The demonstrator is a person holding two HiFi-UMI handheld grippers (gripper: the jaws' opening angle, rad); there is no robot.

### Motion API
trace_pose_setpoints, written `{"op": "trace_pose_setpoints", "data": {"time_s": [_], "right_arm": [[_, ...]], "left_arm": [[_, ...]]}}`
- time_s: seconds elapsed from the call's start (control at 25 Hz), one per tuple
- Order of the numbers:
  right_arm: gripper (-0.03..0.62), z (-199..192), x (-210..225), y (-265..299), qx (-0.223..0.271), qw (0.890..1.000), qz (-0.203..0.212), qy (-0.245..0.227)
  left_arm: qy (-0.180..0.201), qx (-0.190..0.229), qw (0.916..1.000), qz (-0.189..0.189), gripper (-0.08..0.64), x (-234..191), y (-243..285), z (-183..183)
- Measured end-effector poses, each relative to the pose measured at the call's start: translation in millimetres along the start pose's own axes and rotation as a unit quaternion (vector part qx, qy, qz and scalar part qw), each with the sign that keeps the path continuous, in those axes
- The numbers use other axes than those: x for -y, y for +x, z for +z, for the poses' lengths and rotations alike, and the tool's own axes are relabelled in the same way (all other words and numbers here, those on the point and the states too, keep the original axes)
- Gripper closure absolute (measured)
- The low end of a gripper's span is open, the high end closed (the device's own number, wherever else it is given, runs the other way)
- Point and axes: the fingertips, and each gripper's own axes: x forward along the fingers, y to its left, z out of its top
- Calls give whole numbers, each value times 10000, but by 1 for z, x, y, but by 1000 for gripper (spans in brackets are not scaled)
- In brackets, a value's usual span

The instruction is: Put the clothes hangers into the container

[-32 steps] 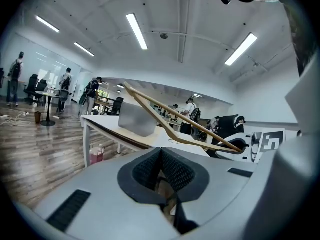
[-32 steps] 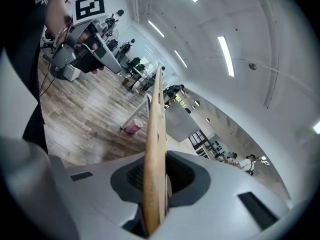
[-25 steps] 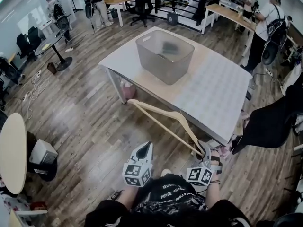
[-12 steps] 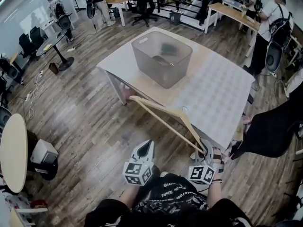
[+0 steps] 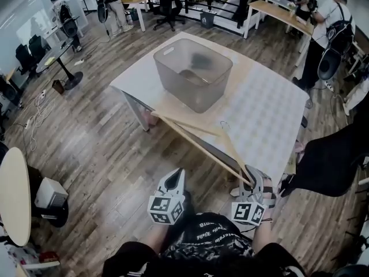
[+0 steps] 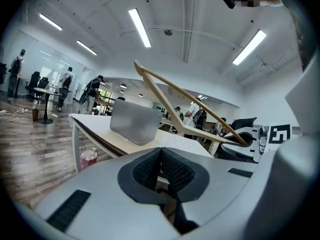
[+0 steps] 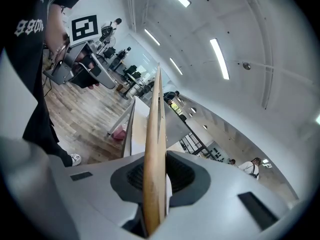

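Right claw [image 5: 252, 176] grips one tip of a wooden hanger [image 5: 219, 134] that reaches over the table's [image 5: 265, 111] near edge toward the container [image 5: 193, 74], a light, stiff thing likely to swing when held there, while the left claw [image 5: 174, 180] is closed and empty.

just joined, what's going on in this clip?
A person holds a light wooden clothes hanger by one end in the right gripper, pointing it toward the white table. The translucent grey plastic container stands on that table; the hanger is not in it yet. The left gripper is shut and empty.
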Motion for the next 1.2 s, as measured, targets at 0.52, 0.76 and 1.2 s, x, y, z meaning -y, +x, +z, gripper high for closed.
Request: {"op": "trace_pose_setpoints", "data": {"time_s": [0.52, 0.76, 1.2], "right_arm": [[525, 72, 79, 129, 57, 9987, -497, 63], [525, 112, 100, 183, -78, 9978, -657, 0], [525, 145, 119, 273, -469, 9972, -552, -168]], "left_arm": [[29, -18, 9996, -297, 540, -107, 141, 76], [56, -57, 9981, -606, 540, -150, 191, 112], [190, -250, 9951, -932, 540, -229, 246, 132]]}}
